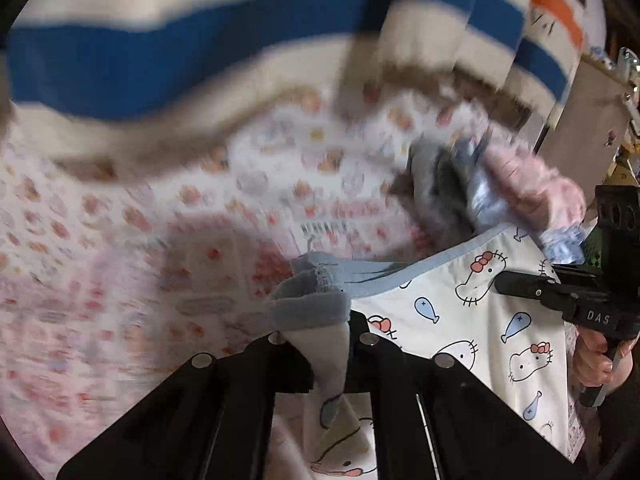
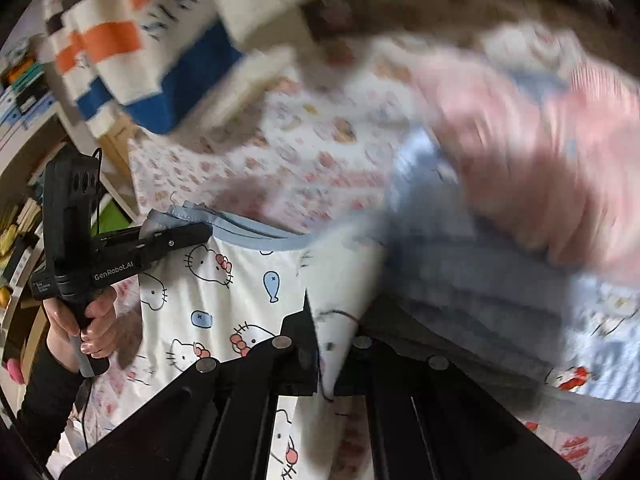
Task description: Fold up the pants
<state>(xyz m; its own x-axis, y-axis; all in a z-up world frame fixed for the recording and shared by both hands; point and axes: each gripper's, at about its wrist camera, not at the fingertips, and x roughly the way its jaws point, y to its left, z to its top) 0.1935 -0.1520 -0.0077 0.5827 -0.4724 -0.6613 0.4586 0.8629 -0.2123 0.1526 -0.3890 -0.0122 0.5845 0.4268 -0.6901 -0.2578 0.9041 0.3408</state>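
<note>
The pants (image 1: 472,320) are white with a cartoon cat and fish print and a pale blue waistband (image 1: 404,280). They hang stretched between both grippers above the bed. In the left wrist view my left gripper (image 1: 322,344) is shut on one blue-edged corner of the pants. My right gripper (image 1: 500,282) reaches in from the right, pinching the other side. In the right wrist view my right gripper (image 2: 332,344) is shut on a fold of the pants (image 2: 224,280). My left gripper (image 2: 204,234) grips the waistband (image 2: 256,238) at the left.
Below lies a pink-patterned bedsheet (image 1: 120,260). A blue and cream striped blanket (image 1: 160,48) lies at the far side. A heap of pink, grey and pale blue clothes (image 2: 520,184) sits to the right. Shelves (image 2: 20,92) stand beyond the bed; a hand (image 2: 96,320) holds the left gripper's handle.
</note>
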